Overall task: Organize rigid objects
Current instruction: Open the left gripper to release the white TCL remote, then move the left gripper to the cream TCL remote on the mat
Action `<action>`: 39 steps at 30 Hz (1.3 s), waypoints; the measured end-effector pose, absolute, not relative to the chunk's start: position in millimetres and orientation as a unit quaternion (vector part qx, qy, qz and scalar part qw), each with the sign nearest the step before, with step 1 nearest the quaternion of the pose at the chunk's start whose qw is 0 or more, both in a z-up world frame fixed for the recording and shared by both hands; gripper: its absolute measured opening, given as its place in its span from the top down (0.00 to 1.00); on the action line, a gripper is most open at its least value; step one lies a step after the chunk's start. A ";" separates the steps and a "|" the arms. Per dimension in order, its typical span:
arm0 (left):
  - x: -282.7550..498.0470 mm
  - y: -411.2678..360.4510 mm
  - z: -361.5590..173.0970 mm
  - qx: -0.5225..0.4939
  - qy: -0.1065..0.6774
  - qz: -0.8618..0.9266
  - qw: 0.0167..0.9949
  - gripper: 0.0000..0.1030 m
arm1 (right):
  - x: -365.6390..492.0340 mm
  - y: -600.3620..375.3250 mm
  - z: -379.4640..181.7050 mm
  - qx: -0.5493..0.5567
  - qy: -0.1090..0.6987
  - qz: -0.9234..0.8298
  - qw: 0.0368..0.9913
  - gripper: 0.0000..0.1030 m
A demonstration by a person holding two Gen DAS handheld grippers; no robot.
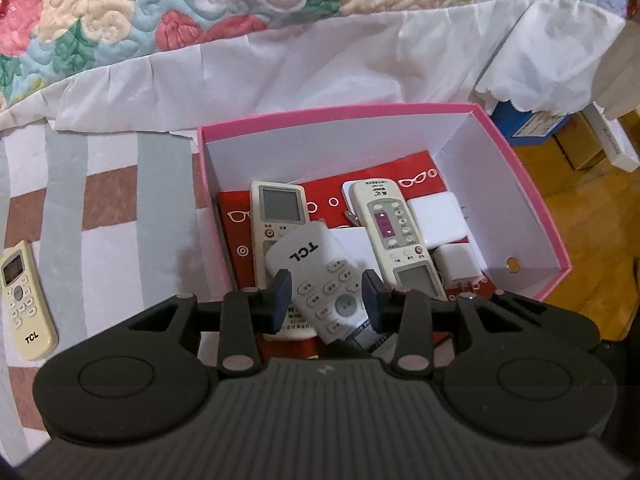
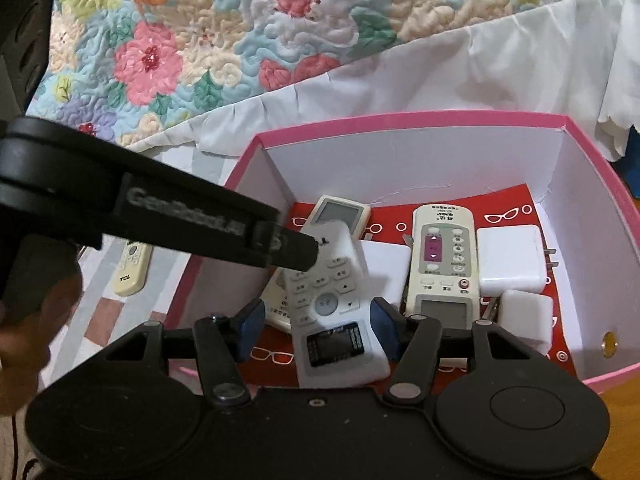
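Note:
A white TCL remote (image 1: 316, 276) lies tilted inside the pink box (image 1: 340, 114), propped on the other remotes. My left gripper (image 1: 326, 300) straddles it with both blue pads close beside its edges, not clearly pressing, so it is open. In the right wrist view the same remote (image 2: 332, 308) sits between the pads of my right gripper (image 2: 318, 330), which is open with a clear gap on the left side. The left gripper's finger (image 2: 296, 248) reaches over the remote's top end. A beige TCL remote (image 1: 26, 300) lies outside the box on the striped mat.
The box also holds a cream remote with a screen (image 1: 278, 208), a cream remote with a purple panel (image 1: 394, 232) and two white chargers (image 1: 438, 216), all on red paper. A floral quilt (image 1: 120, 12) lies behind the box. A blue box (image 1: 528, 120) stands right on the wooden floor.

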State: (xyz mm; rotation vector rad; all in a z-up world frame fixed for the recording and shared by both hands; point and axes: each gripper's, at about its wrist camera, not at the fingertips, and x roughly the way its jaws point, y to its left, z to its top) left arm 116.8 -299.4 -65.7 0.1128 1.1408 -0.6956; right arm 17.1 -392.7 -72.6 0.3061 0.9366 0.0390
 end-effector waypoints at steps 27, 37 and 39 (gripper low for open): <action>101.4 -78.2 29.5 0.056 0.470 -0.303 0.827 0.60 | 2.1 -229.3 41.8 -0.029 0.393 0.190 0.899 0.30; 137.7 -2.5 0.1 0.019 0.479 -0.219 0.850 0.42 | 48.4 -163.4 -1.9 -0.075 0.347 0.230 0.906 0.10; 144.1 7.0 -8.8 0.007 0.483 -0.210 0.850 0.37 | 57.8 -152.4 -16.9 -0.092 0.339 0.245 0.903 0.10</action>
